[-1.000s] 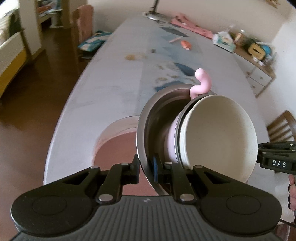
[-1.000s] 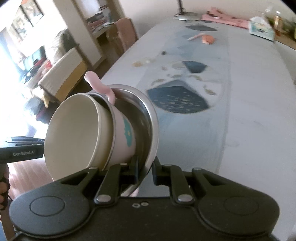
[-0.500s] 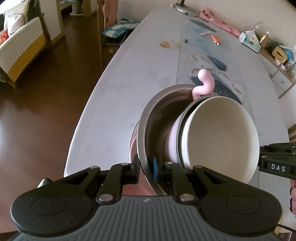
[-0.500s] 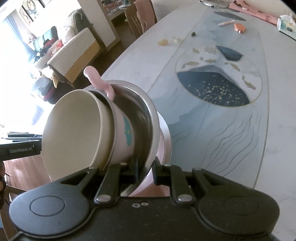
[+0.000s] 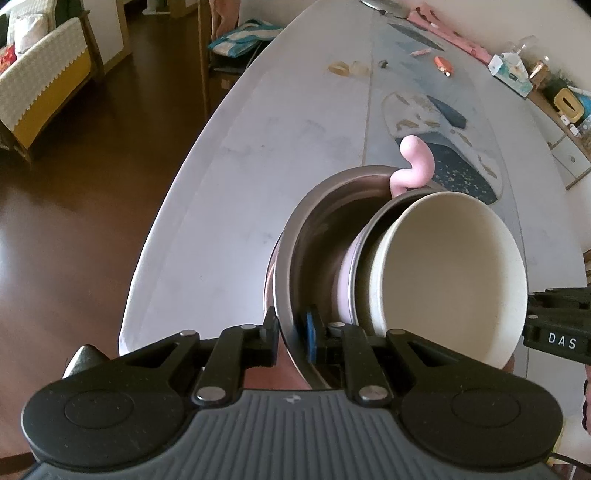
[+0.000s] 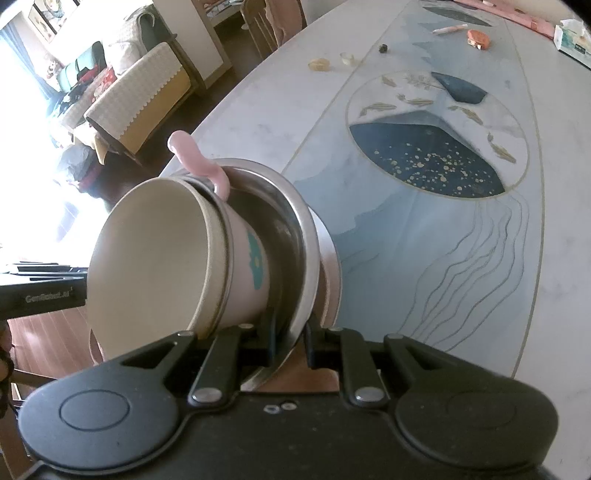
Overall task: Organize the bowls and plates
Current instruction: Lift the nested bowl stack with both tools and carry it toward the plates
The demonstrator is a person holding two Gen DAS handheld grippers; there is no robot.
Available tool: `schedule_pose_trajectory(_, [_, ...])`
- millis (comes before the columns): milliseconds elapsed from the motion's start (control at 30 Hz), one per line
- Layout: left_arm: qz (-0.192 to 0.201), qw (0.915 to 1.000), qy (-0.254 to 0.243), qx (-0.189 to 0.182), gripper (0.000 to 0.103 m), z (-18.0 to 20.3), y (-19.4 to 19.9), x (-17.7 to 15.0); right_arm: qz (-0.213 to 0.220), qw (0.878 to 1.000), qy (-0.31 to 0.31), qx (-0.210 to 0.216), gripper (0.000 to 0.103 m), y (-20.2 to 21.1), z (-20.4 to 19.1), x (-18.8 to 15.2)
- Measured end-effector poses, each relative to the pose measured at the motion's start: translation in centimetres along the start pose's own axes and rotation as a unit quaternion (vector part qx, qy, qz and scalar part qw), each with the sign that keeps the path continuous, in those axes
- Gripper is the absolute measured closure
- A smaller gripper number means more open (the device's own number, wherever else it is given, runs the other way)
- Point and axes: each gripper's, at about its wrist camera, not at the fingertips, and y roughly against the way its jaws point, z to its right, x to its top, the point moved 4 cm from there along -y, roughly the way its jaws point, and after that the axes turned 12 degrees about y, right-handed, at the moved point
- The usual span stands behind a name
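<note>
- Three nested pieces in my grip: steel bowl outermost, pink cup with a teal print inside it, cream bowl innermost.
- Stack is tipped on its side, cream bowl mouth facing the left wrist camera's right and the right wrist camera's left.
- Pink curled handle sticks up past the steel rim at the top of the stack.
- Left gripper: jaws narrow, pinched on the steel bowl rim, one pad outside, the blue pad inside.
- Right gripper: jaws narrow too, clamped on the opposite part of the same rim, one pad each side.
- Each gripper shows at the frame edge in the other's view, so the stack hangs between them.
- Pink plate or bowl sits directly behind the steel bowl; can't tell whether the two touch.
- Stack is over the near end of the surface, close to its rounded edge.
- Surface is pale marble-look with a round jellyfish inlay just beyond the stack.
- Far end: small orange item, tissue box, a few small scraps, all well apart from the stack.
- Off the surface: dark wood floor, sofa with a yellow base, chair pushed up to the edge.
</note>
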Motion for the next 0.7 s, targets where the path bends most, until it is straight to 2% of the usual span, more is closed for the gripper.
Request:
schedule_pose_trajectory(467, [0.011,0.9999,-0.013,0.0,0.089,-0.1,0.3,-0.6,-0.001,1.0,-0.002,-0.003,0.083,-0.1,-0.2,-0.2])
schedule_pose_trajectory(567, [0.024,0.9995,-0.021,0.009,0.089,0.1,0.7,-0.5,0.005,1.0,0.001,-0.012,0.076,0.2,-0.2,-0.1])
schedule_pose_trajectory(700, [0.033,0.9993,-0.016,0.002,0.089,-0.2,1.4,-0.3,0.015,1.0,-0.004,-0.02,0.072,1.1,0.3,-0.2])
